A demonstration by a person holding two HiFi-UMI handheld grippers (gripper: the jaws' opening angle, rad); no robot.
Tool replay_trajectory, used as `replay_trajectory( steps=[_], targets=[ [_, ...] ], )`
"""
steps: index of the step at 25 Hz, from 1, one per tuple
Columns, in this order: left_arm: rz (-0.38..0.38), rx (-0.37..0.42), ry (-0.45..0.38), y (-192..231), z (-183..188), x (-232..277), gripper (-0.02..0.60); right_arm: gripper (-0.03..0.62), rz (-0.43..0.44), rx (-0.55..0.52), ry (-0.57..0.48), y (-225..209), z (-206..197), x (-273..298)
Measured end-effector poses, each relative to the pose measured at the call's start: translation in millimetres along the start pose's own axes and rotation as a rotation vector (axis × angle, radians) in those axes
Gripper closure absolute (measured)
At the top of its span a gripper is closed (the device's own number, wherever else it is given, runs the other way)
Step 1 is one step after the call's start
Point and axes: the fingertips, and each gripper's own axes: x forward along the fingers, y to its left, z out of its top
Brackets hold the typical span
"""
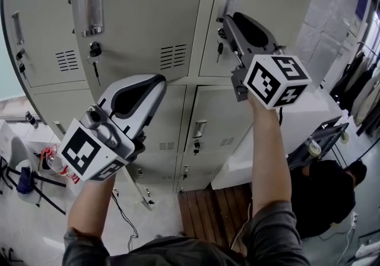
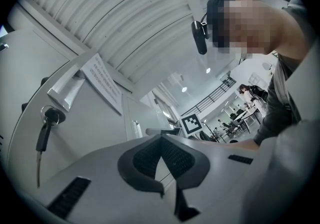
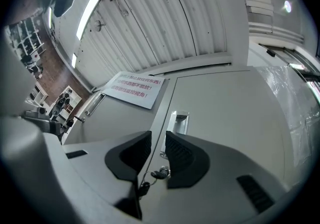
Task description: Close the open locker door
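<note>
Locker door, apparently ajar, is pictured just ahead of the closed, empty left tongs; the right tongs, narrowly parted, are held before the neighbouring door.

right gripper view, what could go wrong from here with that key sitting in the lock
1. The right gripper, jaws apart, points at the key below the door handle. Pushing in there could snag or bend the key.
2. The left gripper sits close to another door's hanging key and might knock it.
</note>
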Motion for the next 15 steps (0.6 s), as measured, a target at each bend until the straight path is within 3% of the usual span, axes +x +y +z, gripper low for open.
replay_trajectory(
  steps=[15],
  targets=[
    [-0.057,-0.086,0.053,-33,-10,-43,0.569,0.530,-0.005,0.080,0.062,77,-30,-90]
  ],
)
